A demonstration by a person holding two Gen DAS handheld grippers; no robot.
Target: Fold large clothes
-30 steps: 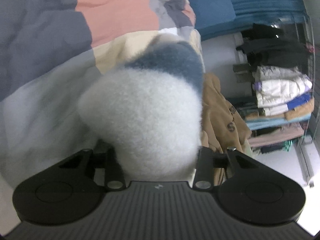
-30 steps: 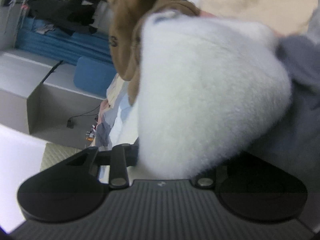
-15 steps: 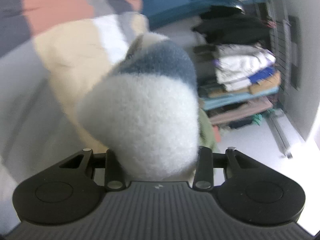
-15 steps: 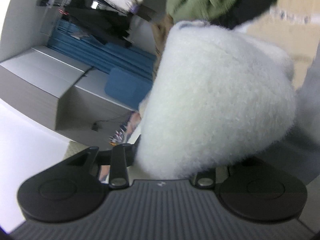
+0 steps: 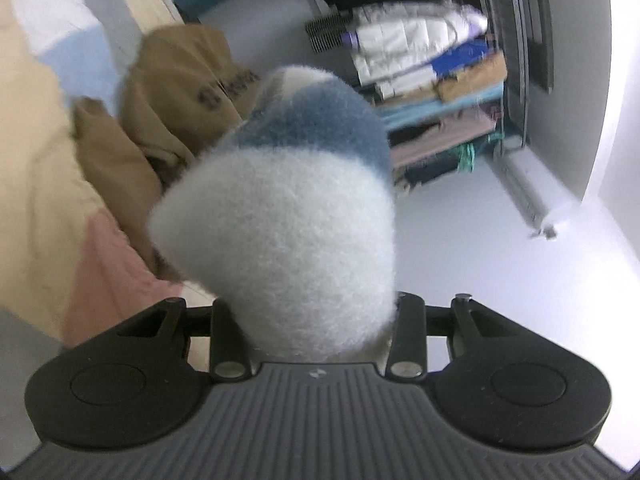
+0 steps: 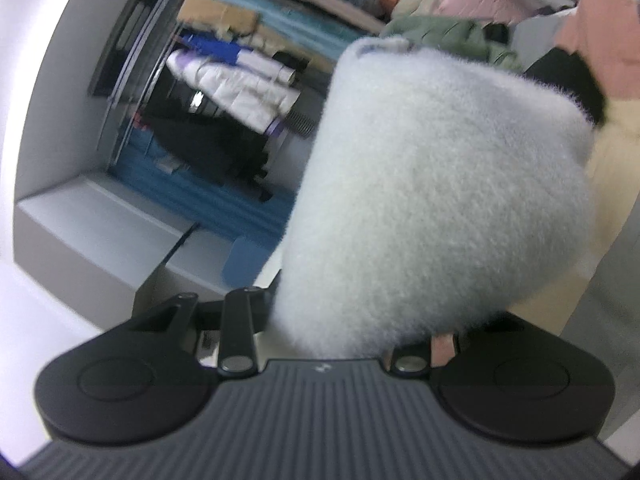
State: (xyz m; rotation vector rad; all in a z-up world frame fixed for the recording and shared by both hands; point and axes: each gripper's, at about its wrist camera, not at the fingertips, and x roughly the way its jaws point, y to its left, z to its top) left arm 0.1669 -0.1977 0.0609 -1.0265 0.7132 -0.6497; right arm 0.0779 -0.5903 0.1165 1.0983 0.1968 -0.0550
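White fluffy fleece fills the centre of both wrist views. In the left view, the left tool (image 5: 316, 320) pinches a bunched fold of the fleece garment (image 5: 280, 240), which swells up and forward from between the two black fingers (image 5: 226, 332) and hides their tips. The fold is white close to the tool and crossed by a blue band farther out. Behind it, to the left, lies a tan sweatshirt (image 5: 176, 80) with dark lettering, resting on a bedcover (image 5: 36, 184) of cream and pink patches. To the right stands a shelf rack (image 5: 440, 80) stacked with folded clothes, on a pale floor (image 5: 480, 248).

In the right view, the right tool (image 6: 324, 332) likewise grips a thick wad of the same fleece garment (image 6: 432, 208), all white here, rising from between its fingers (image 6: 238, 332) and leaning to the right; the right-hand finger is mostly buried in the pile. Behind it are a white puffer jacket (image 6: 240, 84) among stacked clothes, a blue cushion (image 6: 244, 260) and a green garment (image 6: 440, 36). Both views are blurred.
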